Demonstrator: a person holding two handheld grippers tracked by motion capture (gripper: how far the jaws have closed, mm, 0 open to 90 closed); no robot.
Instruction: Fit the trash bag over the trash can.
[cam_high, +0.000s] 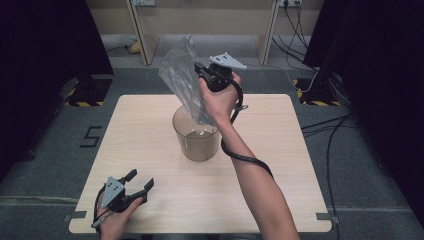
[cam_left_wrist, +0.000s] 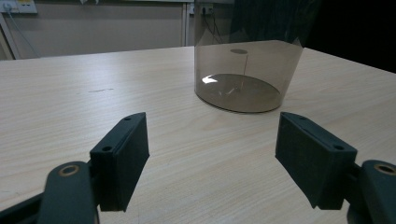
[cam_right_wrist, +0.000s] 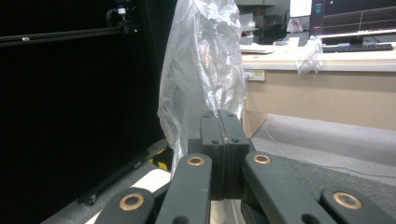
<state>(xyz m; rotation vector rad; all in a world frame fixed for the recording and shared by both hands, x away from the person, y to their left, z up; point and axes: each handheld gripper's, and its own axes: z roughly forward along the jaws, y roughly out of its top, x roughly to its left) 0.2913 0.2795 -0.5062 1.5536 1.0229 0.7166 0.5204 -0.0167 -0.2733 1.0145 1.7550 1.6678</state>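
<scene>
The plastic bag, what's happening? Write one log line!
right gripper: shut on plastic bag above bin | left gripper: open, empty, near table edge

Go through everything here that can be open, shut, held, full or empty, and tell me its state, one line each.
Left gripper: open, holding nothing, low over the table's near left.
Right gripper: shut on the plastic bag, raised above the container.
Plastic bag: held up, crumpled, lower end hanging into the container.
Container: upright on the table, open-topped, nothing in it but the bag's end.
Table: holds the container.
</scene>
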